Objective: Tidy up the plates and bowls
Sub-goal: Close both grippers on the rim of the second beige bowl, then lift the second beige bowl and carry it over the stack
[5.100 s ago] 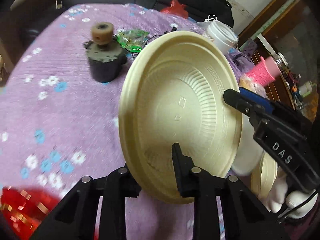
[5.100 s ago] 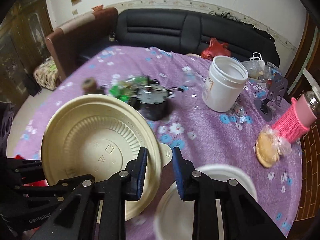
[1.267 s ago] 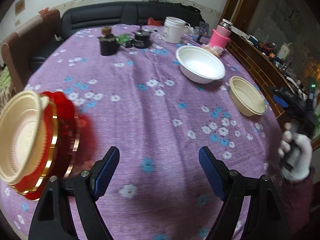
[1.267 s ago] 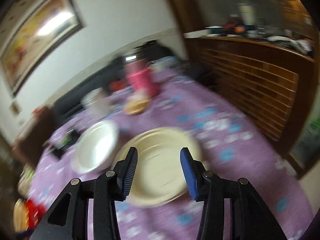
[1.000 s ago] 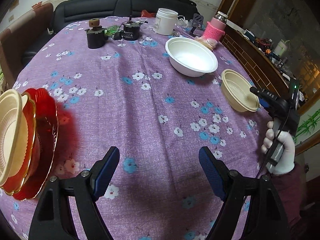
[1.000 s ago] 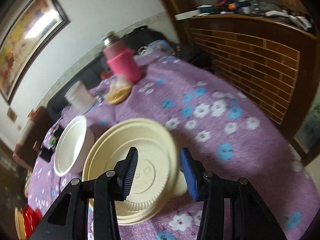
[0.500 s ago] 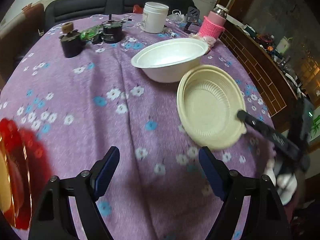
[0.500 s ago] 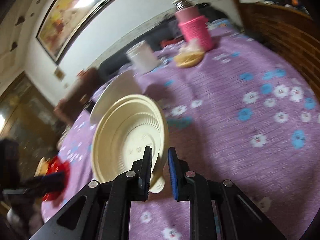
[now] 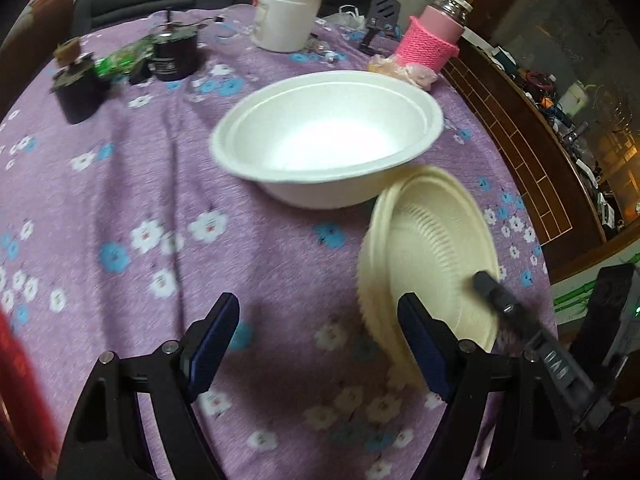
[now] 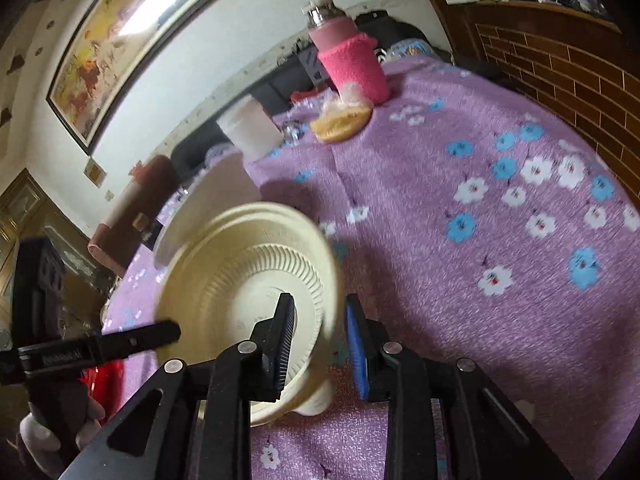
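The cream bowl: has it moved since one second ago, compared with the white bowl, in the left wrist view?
Yes. The cream bowl, which lay flat well apart from the white bowl, now stands tilted up on edge close beside it.

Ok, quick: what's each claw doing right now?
Left claw: open, nothing between its fingers.
Right claw: jaws opening, with the rim of the tilted cream bowl between them.

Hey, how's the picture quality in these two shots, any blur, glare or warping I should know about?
Left wrist view: strong fisheye bending, dark corners; the white bowl has a washed-out bright patch inside, and the cream bowl and tablecloth are smeared by motion. Right wrist view: the same curved edges; the cream bowl is blurred, glare hides part of the painting, and the pink bottle is fairly sharp.
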The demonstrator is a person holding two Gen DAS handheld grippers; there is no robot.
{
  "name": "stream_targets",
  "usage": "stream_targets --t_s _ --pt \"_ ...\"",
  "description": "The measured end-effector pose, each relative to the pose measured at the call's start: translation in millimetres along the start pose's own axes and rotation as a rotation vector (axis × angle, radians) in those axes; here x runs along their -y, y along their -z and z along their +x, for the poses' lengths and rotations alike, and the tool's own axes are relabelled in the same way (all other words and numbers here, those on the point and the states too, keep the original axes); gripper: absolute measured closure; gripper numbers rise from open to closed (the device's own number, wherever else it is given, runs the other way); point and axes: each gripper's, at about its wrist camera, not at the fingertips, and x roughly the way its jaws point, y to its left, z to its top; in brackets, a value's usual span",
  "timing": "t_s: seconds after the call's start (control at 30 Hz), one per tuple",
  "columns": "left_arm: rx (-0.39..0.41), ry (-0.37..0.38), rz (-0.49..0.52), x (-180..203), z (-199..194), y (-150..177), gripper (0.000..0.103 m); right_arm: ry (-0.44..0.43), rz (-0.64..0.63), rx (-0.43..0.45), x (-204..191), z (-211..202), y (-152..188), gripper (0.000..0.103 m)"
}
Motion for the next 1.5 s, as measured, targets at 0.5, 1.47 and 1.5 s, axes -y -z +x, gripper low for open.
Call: stream_targets --t_s 0.5,1.47,1.5 --pt "-0.048 0.004 0.048 20.4 16.8 3.3 0.089 -0.005 -0.061 -0.01 -11.0 4.7 6.4 0.088" --pt "0.239 -0.14 -0.22 -168.4 -204.4 122.9 0.082 -0.299 -0.404 -0.141 -278.0 5.2 72.8 0.087" --pt "0.248 -0.152 -0.236 -178.9 -211.0 126.0 0.081 -0.3 -0.426 -0.144 -291.8 8.2 76.8 0.087"
